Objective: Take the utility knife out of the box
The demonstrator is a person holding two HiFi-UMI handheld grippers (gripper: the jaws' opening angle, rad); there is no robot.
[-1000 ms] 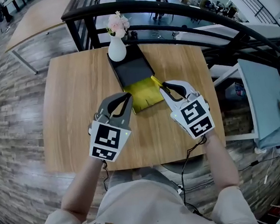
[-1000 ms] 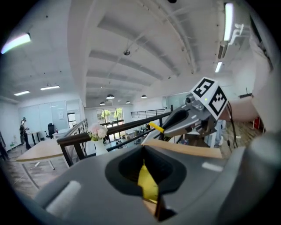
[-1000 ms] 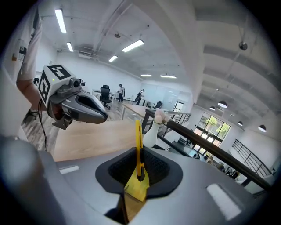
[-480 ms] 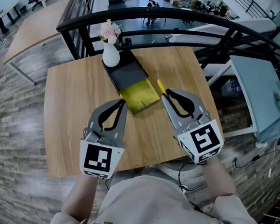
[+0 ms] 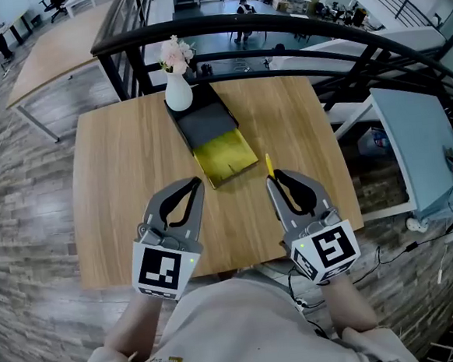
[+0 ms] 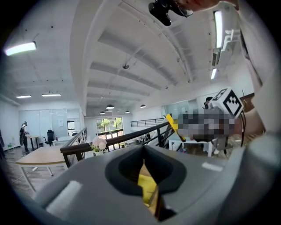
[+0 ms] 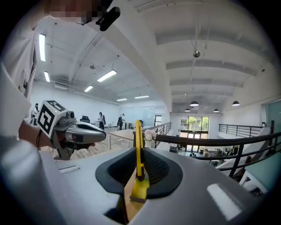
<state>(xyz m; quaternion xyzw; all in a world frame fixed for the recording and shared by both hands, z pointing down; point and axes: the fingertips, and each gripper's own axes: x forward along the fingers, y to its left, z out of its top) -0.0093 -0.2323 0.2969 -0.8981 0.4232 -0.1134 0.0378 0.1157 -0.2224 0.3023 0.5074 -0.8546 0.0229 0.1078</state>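
Above the bench [image 5: 117,185], the knife [image 5: 269,163] is already out of the box [image 5: 208,121], clamped in the right tongs [image 5: 272,180]; the left tongs [image 5: 198,183] are closed and empty.

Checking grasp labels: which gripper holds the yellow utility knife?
The right gripper: the utility knife stands clamped between its jaws; the left gripper is shut on nothing.

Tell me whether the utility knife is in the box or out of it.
Out. The right gripper has its jaws clamped on the yellow utility knife, which is held well apart from the box.
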